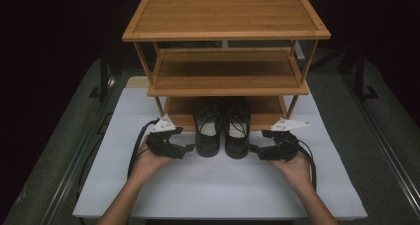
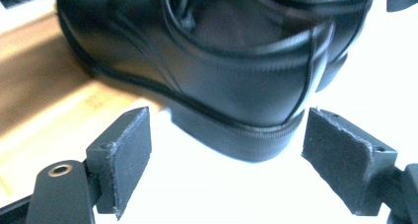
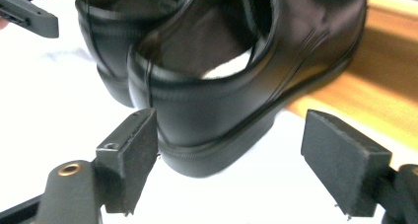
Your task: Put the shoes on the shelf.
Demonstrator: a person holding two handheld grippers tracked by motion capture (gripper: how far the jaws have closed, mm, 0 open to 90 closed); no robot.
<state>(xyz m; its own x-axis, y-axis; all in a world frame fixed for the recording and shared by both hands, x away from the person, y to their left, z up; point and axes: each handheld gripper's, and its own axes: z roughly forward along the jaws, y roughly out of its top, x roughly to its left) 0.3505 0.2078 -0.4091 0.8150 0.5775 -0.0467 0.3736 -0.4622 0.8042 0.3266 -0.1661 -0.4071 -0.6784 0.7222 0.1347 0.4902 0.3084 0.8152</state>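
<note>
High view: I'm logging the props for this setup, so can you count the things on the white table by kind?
Black shoes: 2, left shoe, right shoe
Wooden rack: 1
Hand-held grippers: 2, left hand-held gripper, right hand-held gripper
Total: 5

Toes of black shoes (image 1: 222,128) hidden under rack's (image 1: 225,17) middle shelf; left shoe (image 2: 207,51) toe cut off by top edge.

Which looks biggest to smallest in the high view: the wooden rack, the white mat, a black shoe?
1. White mat, widest, though partly covered.
2. Wooden rack, close behind; its top sits nearer the camera, so this order is unsure.
3. Left shoe, far smallest.
</note>
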